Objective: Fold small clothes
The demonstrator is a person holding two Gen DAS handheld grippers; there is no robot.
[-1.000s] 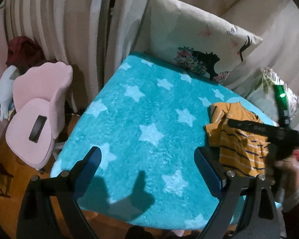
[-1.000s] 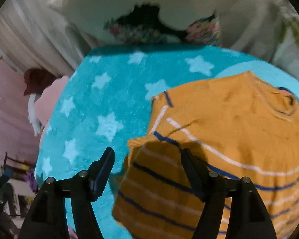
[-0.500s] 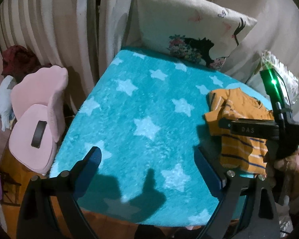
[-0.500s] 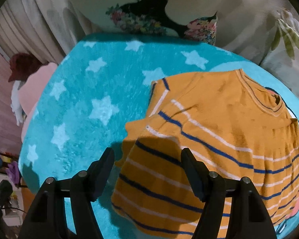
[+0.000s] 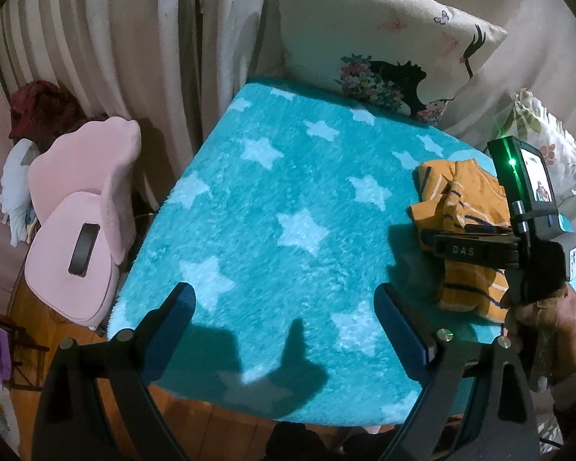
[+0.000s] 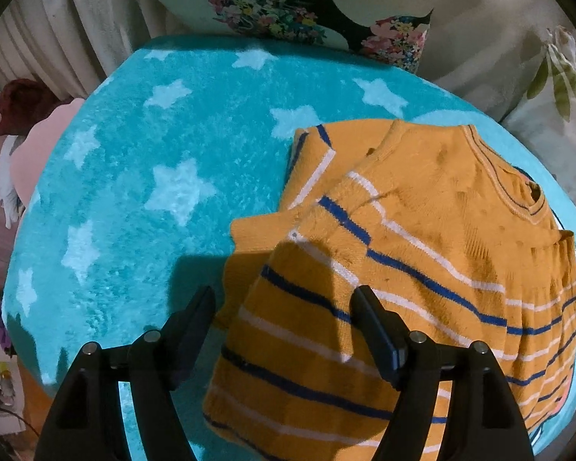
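A small orange sweater [image 6: 422, 246] with blue and white stripes lies partly folded on a turquoise star-patterned blanket [image 6: 142, 192], at its right side. My right gripper [image 6: 284, 319] is open and empty, held above the sweater's lower left edge. In the left wrist view the sweater [image 5: 468, 199] lies at the far right, partly hidden by the right gripper's body [image 5: 518, 238] and the hand holding it. My left gripper [image 5: 284, 319] is open and empty above the blanket's [image 5: 280, 207] near edge, well left of the sweater.
A white pillow with a floral face print [image 5: 384, 53] leans at the back. A leaf-print pillow [image 5: 549, 146] is at the right. A pink chair [image 5: 80, 223] with a phone [image 5: 83, 249] on its seat stands left of the bed. Curtains [image 5: 96, 38] hang behind.
Both grippers have pulled back and up from the bed, so more of the blanket and sweater shows. Both stay open. The sweater has not moved.
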